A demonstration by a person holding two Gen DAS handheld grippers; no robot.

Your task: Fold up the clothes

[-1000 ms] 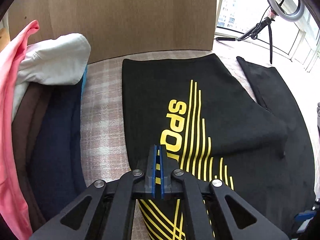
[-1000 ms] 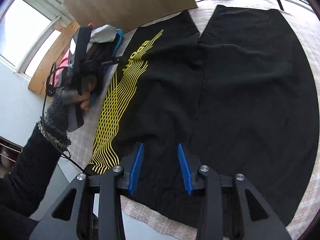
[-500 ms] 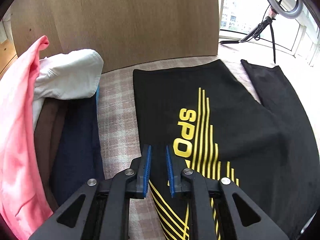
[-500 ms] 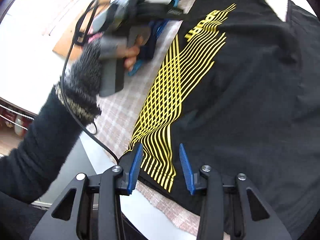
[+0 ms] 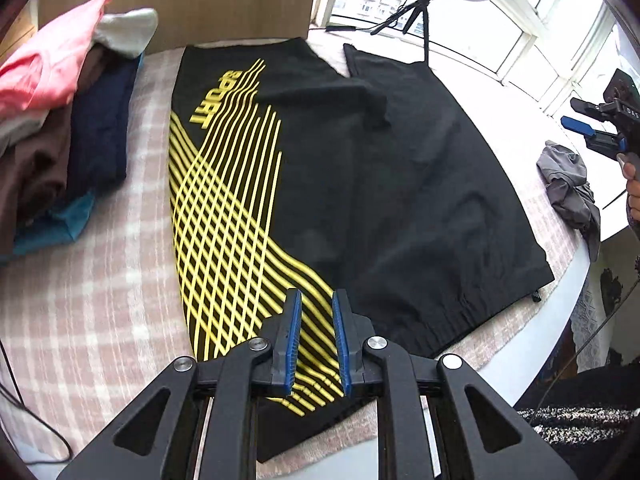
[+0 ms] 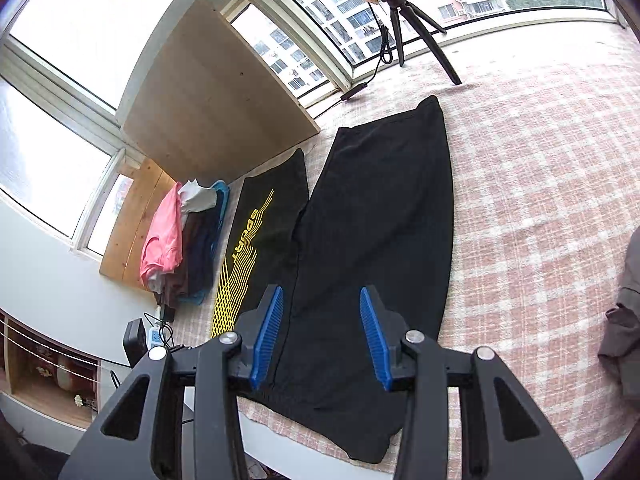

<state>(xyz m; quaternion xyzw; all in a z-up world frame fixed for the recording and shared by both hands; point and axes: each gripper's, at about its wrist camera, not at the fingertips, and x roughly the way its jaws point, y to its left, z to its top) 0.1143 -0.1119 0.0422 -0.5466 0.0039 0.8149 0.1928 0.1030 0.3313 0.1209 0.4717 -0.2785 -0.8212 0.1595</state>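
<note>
The left gripper (image 5: 314,340) has its blue pads a little apart, over the waistband end of the black sport trousers (image 5: 360,184), above the yellow stripes; nothing is between them, and I cannot tell if the tips touch the cloth. The right gripper (image 6: 320,336) is opened wider and holds nothing; it hangs above the plain black leg.

The trousers lie flat on the pink checked tablecloth (image 5: 88,304), legs pointing toward the window. Only the left view shows the right gripper from outside, at the far right edge, and a crumpled grey garment (image 5: 568,188) near the table edge. Only the right view shows the whole wooden board (image 6: 212,96) and the tripod (image 6: 416,28).

The pile of folded clothes (image 5: 60,128) sits beside the striped leg. The near trouser hem is hidden behind the gripper bodies.
</note>
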